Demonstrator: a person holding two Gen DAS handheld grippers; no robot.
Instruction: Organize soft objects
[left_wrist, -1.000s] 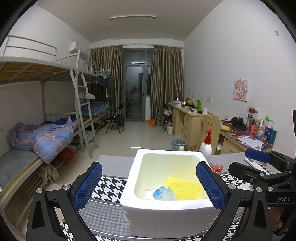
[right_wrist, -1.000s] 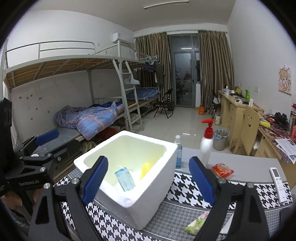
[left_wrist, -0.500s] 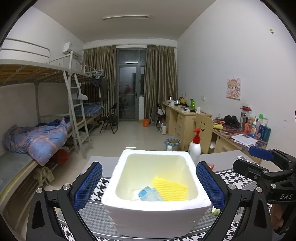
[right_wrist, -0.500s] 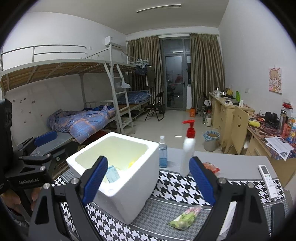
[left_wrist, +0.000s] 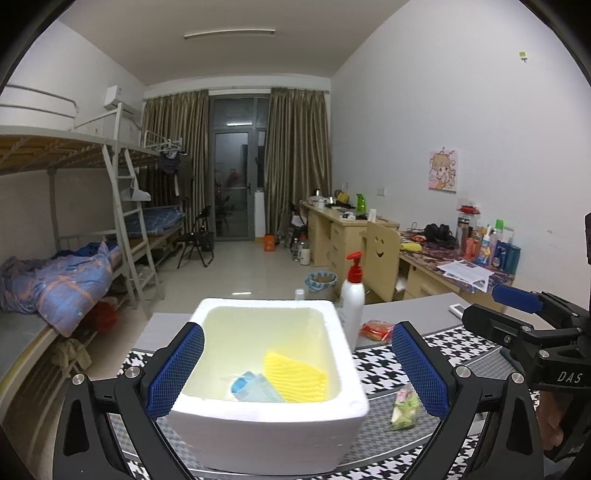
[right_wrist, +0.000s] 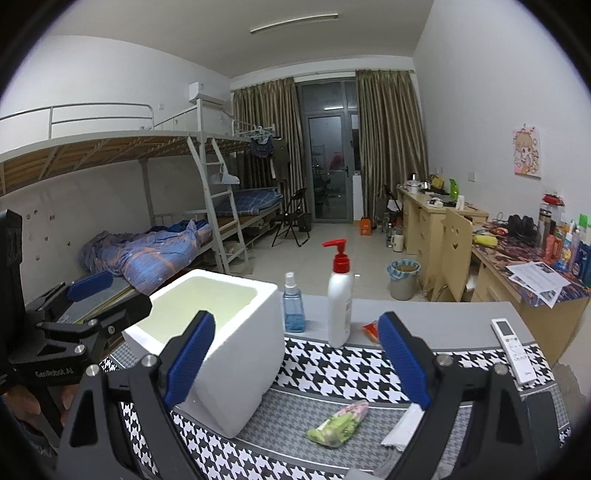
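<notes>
A white foam box (left_wrist: 266, 410) stands on the houndstooth mat, holding a yellow ribbed cloth (left_wrist: 295, 374) and a blue-grey pack (left_wrist: 255, 386). My left gripper (left_wrist: 298, 328) is open just before the box; its left pad overlaps the box's left wall and its right pad stands apart. A green and pink soft packet (right_wrist: 338, 422) lies on the mat to the right of the box (right_wrist: 236, 369), with a white folded tissue (right_wrist: 402, 428) beside it. My right gripper (right_wrist: 297, 321) is open and holds nothing, above and behind the packet (left_wrist: 404, 406).
A white pump bottle (right_wrist: 340, 306), a blue spray bottle (right_wrist: 293, 310) and a red snack packet (right_wrist: 371, 328) stand behind the box. A remote (right_wrist: 513, 347) lies at the mat's right. Bunk beds on the left, desks on the right.
Both views have swung to the right, so the box now sits further left in each. The green packet has come into the left wrist view. Both grippers' jaws stay wide.
</notes>
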